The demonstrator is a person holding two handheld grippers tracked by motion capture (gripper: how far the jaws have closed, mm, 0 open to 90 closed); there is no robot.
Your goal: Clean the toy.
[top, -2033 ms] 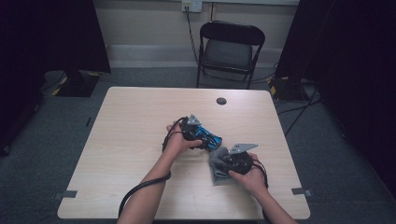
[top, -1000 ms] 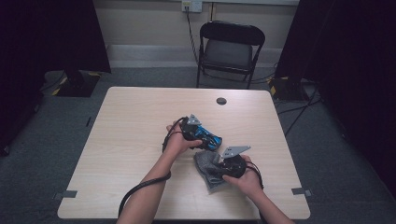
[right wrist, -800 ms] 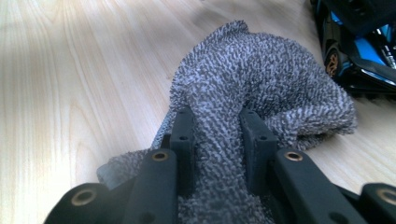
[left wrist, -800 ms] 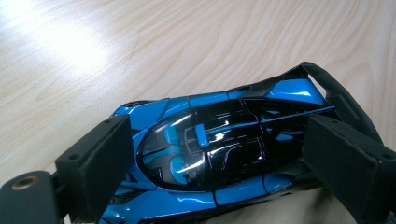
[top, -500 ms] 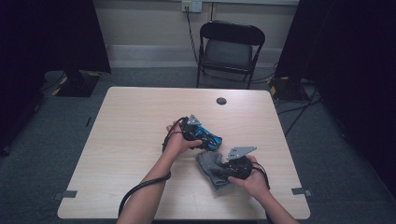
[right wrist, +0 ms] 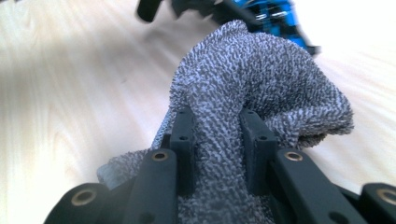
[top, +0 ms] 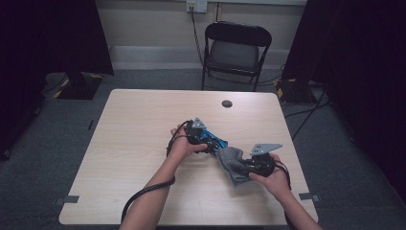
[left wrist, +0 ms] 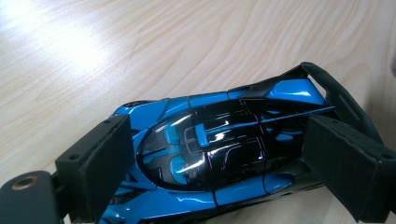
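My left claw [left wrist: 219, 163] has black pads around a glossy blue toy car [left wrist: 219, 140] with black striping. My right claw [right wrist: 218, 140], also black, pinches a speckled grey cloth [right wrist: 261, 79] over the pale wood-grain desk [right wrist: 70, 93].

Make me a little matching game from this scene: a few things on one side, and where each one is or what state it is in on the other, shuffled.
Things:
1. toy car
2. grey cloth
3. folding chair
4. small dark disc

Places or states:
A. stands on the floor beyond the table
B. bunched up between the jaws of the right gripper
C. lies alone near the table's far edge
D. blue and black, between the jaws of the left gripper

Pairs: 1-D, 2-B, 3-A, 4-C
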